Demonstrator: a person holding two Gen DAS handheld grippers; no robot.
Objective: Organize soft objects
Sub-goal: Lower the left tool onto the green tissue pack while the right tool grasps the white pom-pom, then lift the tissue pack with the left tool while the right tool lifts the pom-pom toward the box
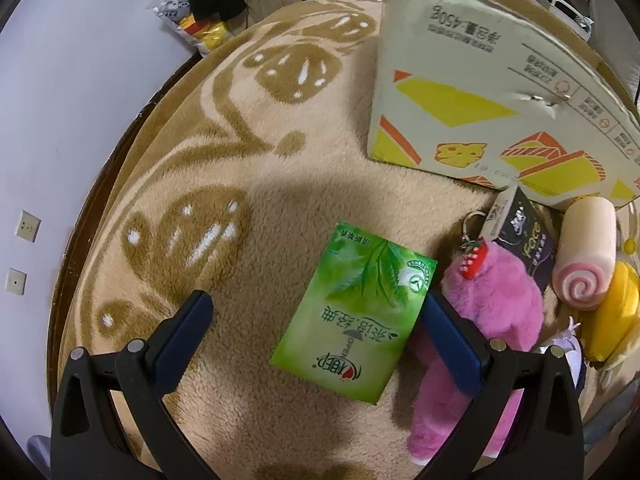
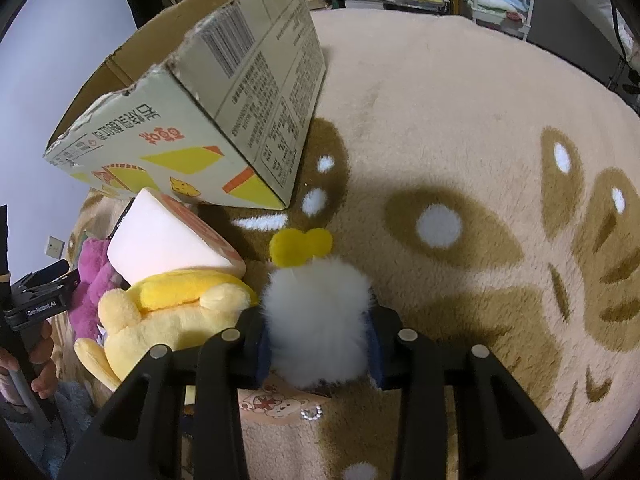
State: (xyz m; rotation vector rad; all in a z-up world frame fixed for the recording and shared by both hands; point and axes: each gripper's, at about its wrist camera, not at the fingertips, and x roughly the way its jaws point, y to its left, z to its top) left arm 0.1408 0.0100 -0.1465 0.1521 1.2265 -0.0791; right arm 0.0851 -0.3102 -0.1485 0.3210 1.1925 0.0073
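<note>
In the left wrist view my left gripper (image 1: 316, 312) is open just above a green tissue pack (image 1: 354, 312) lying on the fleece blanket; the pack lies between the fingers. A pink plush toy (image 1: 492, 300), a pink swirl roll squishy (image 1: 586, 256), a yellow plush (image 1: 612, 316) and a dark small box (image 1: 520, 232) lie to its right. In the right wrist view my right gripper (image 2: 318, 340) is shut on a white fluffy toy with yellow pompoms (image 2: 316, 312). A yellow plush bear (image 2: 168, 320) and a pink-white foam block (image 2: 168, 240) lie to its left.
An open cardboard box (image 1: 480, 92) stands at the back of the blanket, also in the right wrist view (image 2: 224, 120). The beige blanket with brown leaf pattern (image 2: 460, 128) covers a round table. A wall is on the left; shelves with books are behind.
</note>
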